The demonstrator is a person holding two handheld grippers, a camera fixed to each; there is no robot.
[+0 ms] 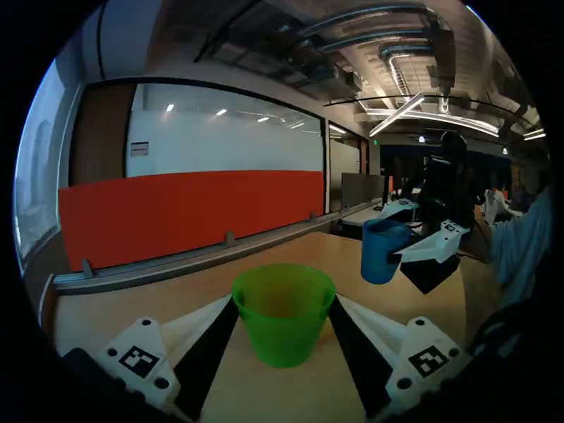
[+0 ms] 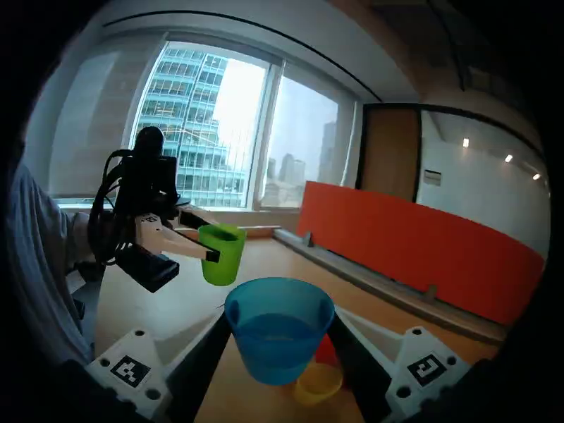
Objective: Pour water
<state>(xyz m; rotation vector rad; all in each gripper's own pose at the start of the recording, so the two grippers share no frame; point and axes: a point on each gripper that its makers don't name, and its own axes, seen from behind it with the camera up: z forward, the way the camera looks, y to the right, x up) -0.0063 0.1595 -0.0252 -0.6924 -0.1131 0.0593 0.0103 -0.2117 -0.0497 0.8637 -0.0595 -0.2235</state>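
Left gripper (image 1: 282, 303): the jaws are closed on the green cup (image 1: 283, 314), with one finger pressed against each side of its wall.
Green cup: it is held upright between the fingers, rim up; in the right gripper view it is seen raised off the worktop (image 1: 176, 296).
Right gripper (image 2: 280, 317): the jaws are clamped on the blue cup (image 2: 278, 338), gripped from both sides just below the rim.
Blue cup: it is kept upright – in the left gripper view it is seen lifted above the worktop, to the right of the green cup and apart from it.
Water (image 2: 276, 337): it is seen inside the blue cup, lying level and well below the rim.
Yellow cup (image 2: 319, 383): it is set on the worktop below the blue cup, with a red object (image 2: 326, 350) just beside it – the red one is largely hidden, so its kind cannot be told.
Worktop: a pale wooden surface, bordered on its far side by an orange panel (image 1: 190, 211).
Person: a light sleeve (image 2: 35, 268) is seen behind the left gripper.
Window (image 2: 211, 134): tall buildings are seen through it, beyond the worktop.
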